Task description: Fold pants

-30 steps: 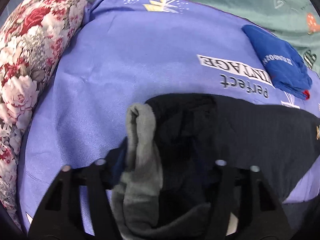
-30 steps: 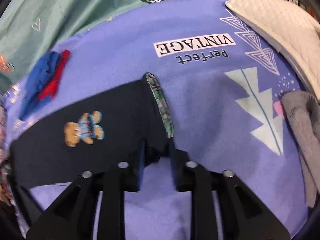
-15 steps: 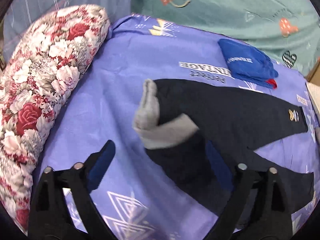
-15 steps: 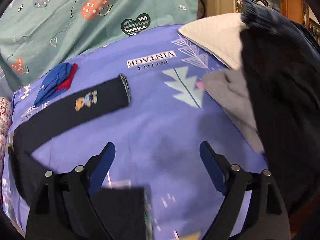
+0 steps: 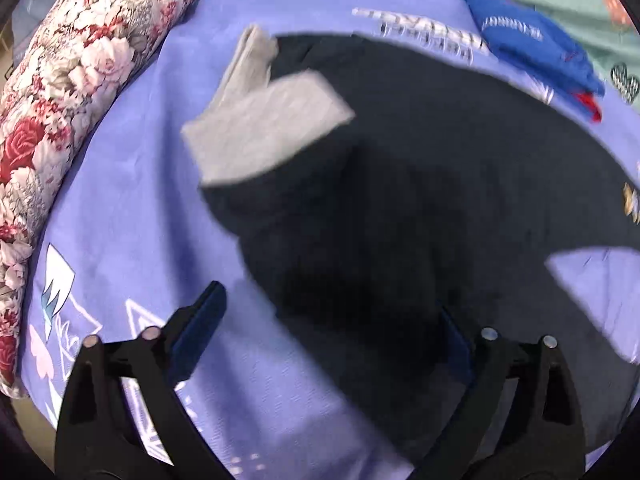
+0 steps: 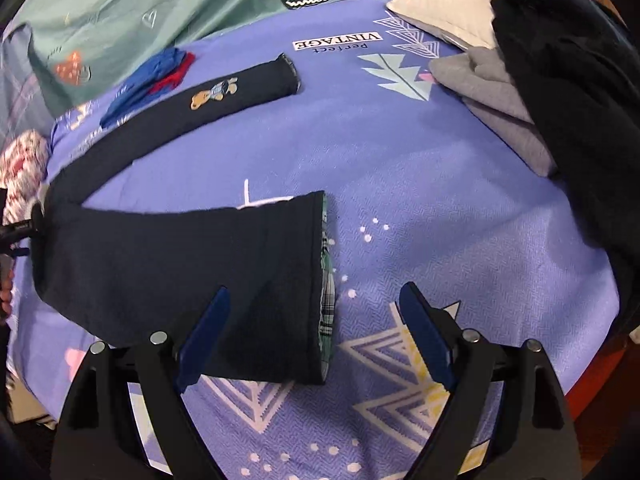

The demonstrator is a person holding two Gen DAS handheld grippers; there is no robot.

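Note:
Dark navy pants [image 5: 420, 184] lie spread on the purple bedsheet [image 5: 132, 200], with the grey waistband lining [image 5: 264, 128] turned out at the top. My left gripper [image 5: 328, 332] is open and hovers just over the waist end. In the right wrist view both legs [image 6: 172, 264] lie apart in a V; the far leg carries a teddy bear patch [image 6: 214, 94], the near leg's cuff [image 6: 326, 292] shows plaid lining. My right gripper [image 6: 316, 328] is open, just above the near cuff, holding nothing.
A floral pillow [image 5: 68, 80] runs along the left edge. A folded blue garment [image 5: 532, 44] lies beyond the pants. Grey [image 6: 492, 96] and dark clothes [image 6: 568, 112] and a white pad [image 6: 444, 12] are piled at the right. A teal sheet [image 6: 160, 4] lies behind.
Both grippers let go of the pants and opened. They pulled back, then came down closer: the left over the waist, the right over the near leg's cuff.

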